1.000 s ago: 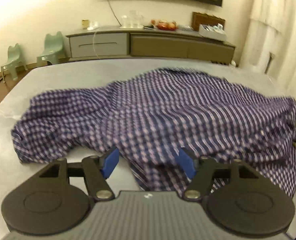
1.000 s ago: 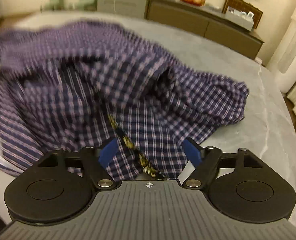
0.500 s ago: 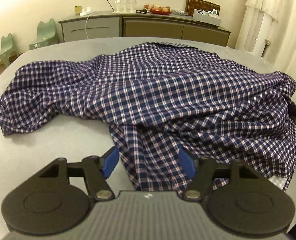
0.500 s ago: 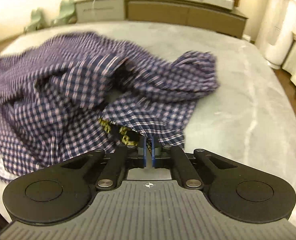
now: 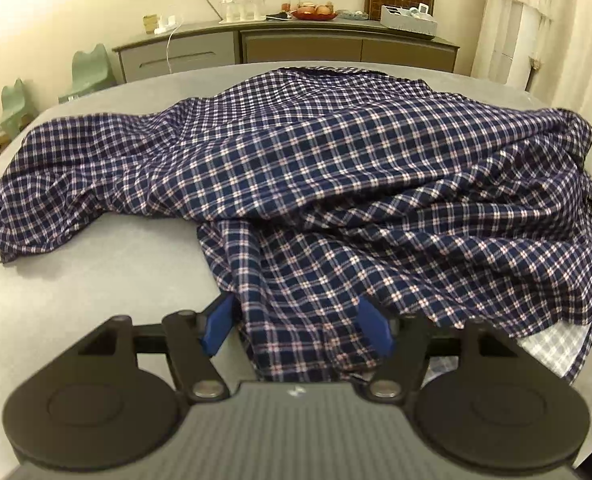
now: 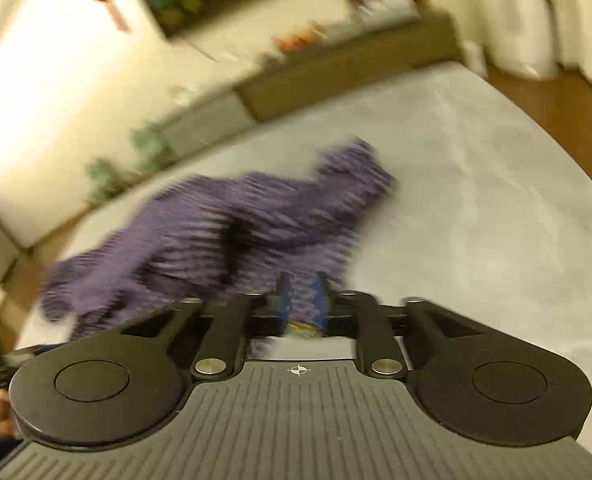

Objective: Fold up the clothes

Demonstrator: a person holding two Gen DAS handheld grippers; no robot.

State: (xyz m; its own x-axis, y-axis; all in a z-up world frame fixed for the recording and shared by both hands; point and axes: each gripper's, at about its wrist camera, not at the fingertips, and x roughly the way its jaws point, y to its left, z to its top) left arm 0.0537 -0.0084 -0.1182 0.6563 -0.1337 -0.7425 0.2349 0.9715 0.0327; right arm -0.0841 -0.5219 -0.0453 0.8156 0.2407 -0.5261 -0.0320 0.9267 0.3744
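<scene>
Lying crumpled on the grey table (image 5: 75, 272), the checked shirt (image 5: 336, 184) is being spread for folding: the right gripper (image 6: 302, 308) is seemingly pinching its edge through blur, while the left gripper (image 5: 296, 330), gaping wide around a fold, needs closing.

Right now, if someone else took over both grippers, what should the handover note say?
Left gripper: open, a hem flap of the plaid shirt between its fingers, not clamped.
Right gripper: shut on a bunched part of the shirt; its view is motion-blurred.
The shirt lies rumpled across the grey table.
Done: one hold taken.
Left: close the left gripper, spread the shirt flat, then fold.
</scene>
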